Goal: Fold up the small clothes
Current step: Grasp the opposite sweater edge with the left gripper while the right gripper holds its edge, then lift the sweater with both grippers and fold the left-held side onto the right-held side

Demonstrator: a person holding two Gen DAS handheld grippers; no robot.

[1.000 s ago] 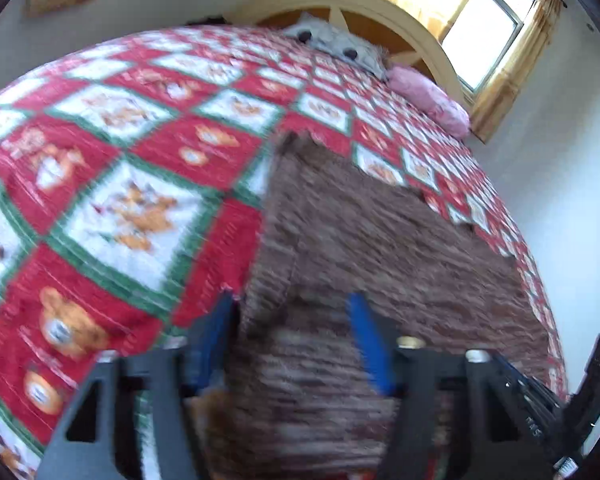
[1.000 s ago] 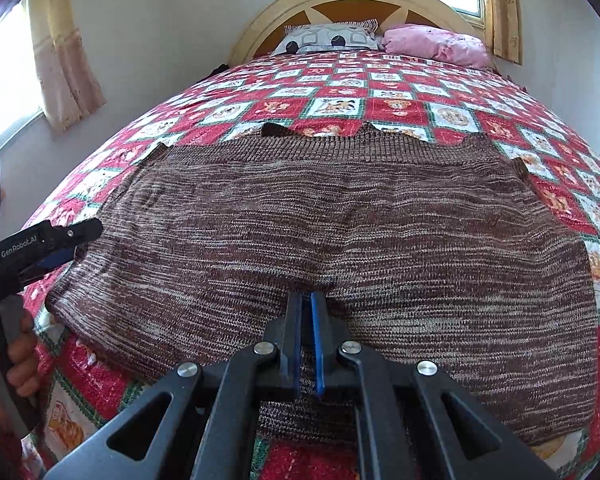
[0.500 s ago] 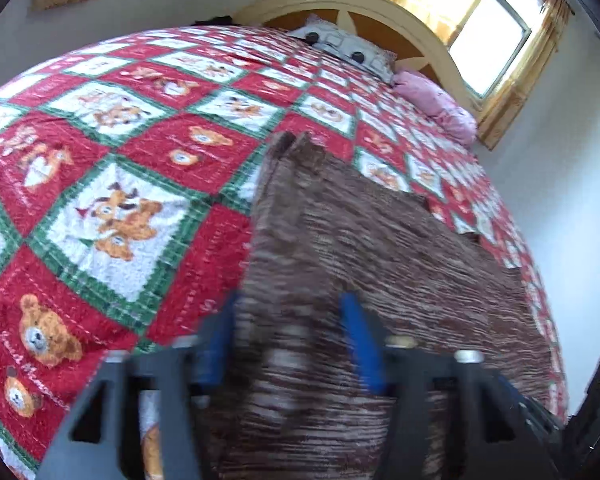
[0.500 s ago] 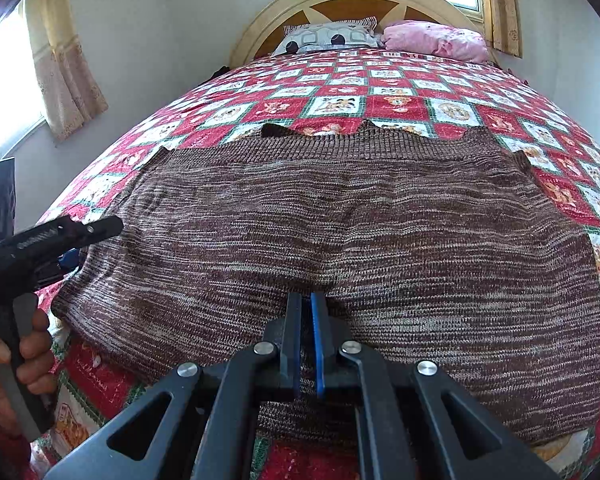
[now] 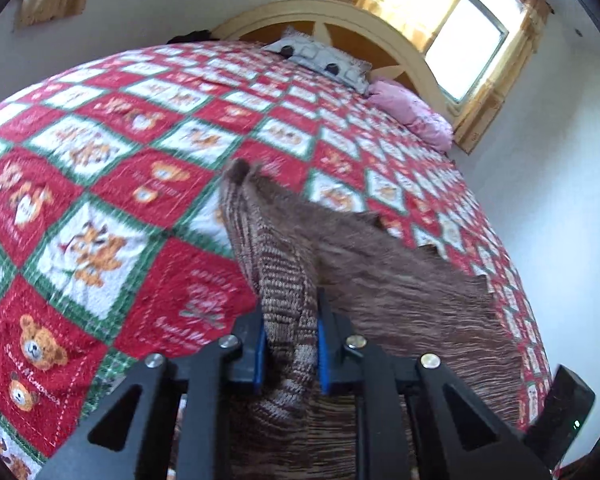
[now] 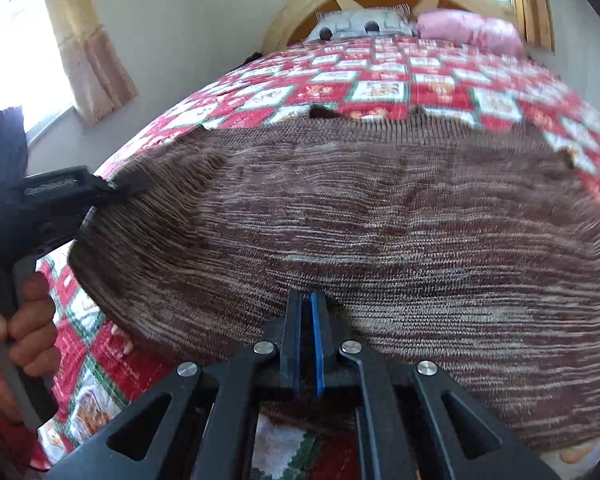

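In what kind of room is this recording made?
Most likely a bedroom in a home. A large bed with a quilt of red and white teddy-bear squares fills the view, pillows lie against a curved wooden headboard, and curtained windows stand beside it.

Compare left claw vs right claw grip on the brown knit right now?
Left claw pinches a bunched, raised fold of the brown knit at its side edge; right claw clamps the flat near hem. The left claw's jaws have just been closing and stand wider around the thick fold; the right claw's jaws are nearly together. The cloth lifts off the quilt at the left claw but lies low at the right claw. Both are shut on the knit.
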